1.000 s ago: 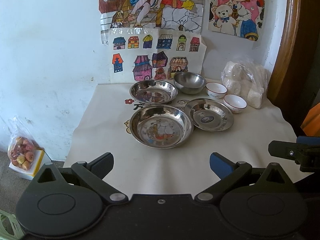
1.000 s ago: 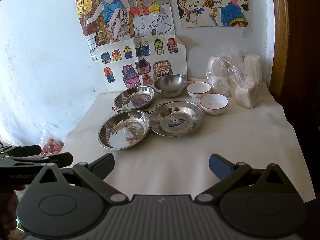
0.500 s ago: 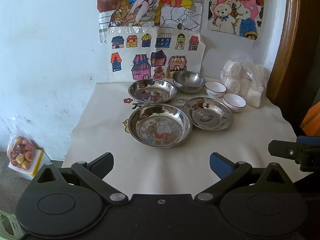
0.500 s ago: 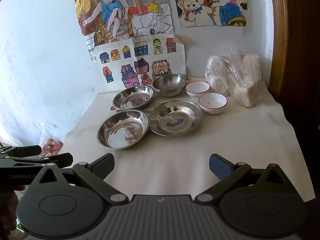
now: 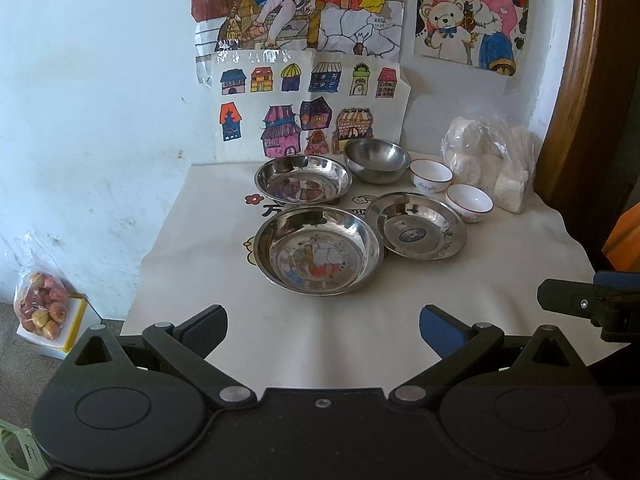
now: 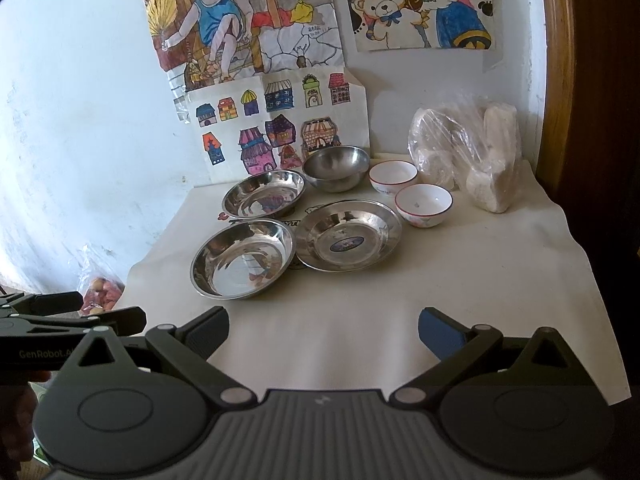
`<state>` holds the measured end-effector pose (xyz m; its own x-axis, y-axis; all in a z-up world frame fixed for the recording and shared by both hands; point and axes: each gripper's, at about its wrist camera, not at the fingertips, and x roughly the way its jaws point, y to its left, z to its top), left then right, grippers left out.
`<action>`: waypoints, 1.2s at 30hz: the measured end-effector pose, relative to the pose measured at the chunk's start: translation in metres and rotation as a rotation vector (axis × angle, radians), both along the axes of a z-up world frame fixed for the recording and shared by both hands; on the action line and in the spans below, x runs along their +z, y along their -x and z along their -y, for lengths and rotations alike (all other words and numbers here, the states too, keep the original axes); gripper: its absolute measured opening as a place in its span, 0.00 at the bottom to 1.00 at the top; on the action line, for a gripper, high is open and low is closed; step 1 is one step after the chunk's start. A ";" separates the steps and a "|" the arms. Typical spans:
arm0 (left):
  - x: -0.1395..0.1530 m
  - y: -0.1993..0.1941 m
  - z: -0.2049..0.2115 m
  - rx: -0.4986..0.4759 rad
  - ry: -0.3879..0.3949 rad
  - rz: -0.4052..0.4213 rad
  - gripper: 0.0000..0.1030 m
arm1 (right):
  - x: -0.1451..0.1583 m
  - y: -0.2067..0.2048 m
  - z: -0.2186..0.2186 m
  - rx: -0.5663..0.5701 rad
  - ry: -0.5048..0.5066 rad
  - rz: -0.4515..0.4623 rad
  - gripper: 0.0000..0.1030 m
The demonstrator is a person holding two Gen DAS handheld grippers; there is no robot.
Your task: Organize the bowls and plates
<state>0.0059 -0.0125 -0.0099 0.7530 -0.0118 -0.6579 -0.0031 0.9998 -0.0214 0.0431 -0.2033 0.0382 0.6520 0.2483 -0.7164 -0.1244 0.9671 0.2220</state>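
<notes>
Both grippers [image 5: 323,330] [image 6: 323,330] wide apart, empty-fingered.

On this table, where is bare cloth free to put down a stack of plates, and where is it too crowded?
Bare cloth lies in front, between the near steel plate and both open grippers, left gripper and right gripper. More lies right of the flat plate, in front of the plastic bag. Crowded: the back, where steel bowl and two white bowls cluster.
</notes>
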 end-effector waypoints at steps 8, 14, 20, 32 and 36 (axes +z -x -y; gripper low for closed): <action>-0.001 -0.010 0.001 0.000 -0.003 -0.020 0.99 | -0.004 -0.006 0.002 0.002 -0.006 -0.016 1.00; -0.002 -0.019 0.004 0.001 -0.011 -0.042 0.99 | -0.006 -0.014 0.002 0.016 -0.011 -0.033 1.00; -0.008 -0.031 0.007 0.010 -0.011 -0.078 0.99 | -0.013 -0.026 0.007 0.022 -0.013 -0.066 1.00; -0.031 -0.091 0.020 0.089 0.017 -0.173 0.99 | -0.036 -0.080 0.025 0.107 -0.005 -0.127 1.00; -0.035 -0.116 0.025 0.147 0.019 -0.182 0.99 | -0.044 -0.108 0.033 0.160 -0.007 -0.138 1.00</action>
<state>0.1217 -0.0371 -0.0446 0.6166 0.0751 -0.7837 -0.1538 0.9877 -0.0263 0.1507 -0.2366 -0.0054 0.5000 0.3463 -0.7937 -0.2441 0.9358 0.2545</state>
